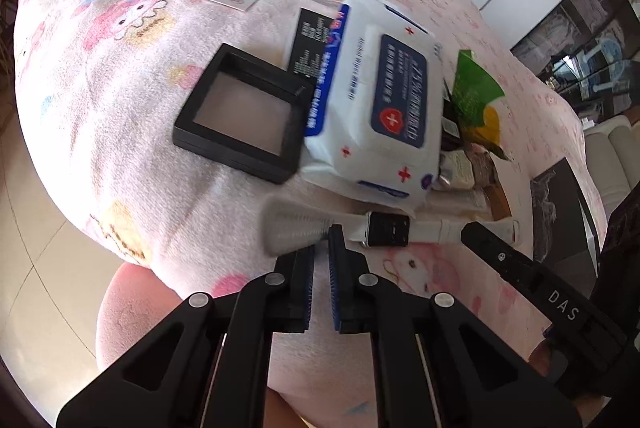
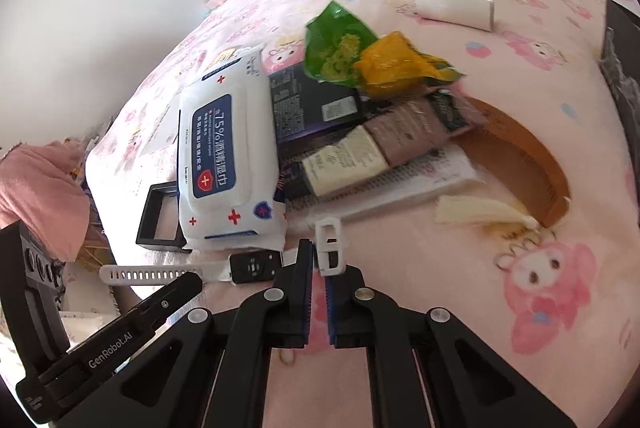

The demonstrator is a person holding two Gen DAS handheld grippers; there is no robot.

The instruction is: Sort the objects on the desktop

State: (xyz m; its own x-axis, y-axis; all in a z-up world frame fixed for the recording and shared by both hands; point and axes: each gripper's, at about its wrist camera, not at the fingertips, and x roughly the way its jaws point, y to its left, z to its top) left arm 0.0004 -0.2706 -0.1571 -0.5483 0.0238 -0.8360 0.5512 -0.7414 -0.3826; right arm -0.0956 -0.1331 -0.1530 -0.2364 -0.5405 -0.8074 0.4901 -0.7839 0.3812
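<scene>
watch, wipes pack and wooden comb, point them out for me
watch (image 2: 256,267), right wrist view, on its dark face
wipes pack (image 1: 384,108), left wrist view, on the blue label of its lid
comb (image 2: 520,152), right wrist view, on the curved brown body

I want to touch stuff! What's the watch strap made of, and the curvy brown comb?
The watch strap looks like soft white rubber or silicone: matte, bendy, with rows of punched holes. The brown comb looks like wood, going by its warm matte colour and fine cut teeth, though brown plastic is possible.
</scene>
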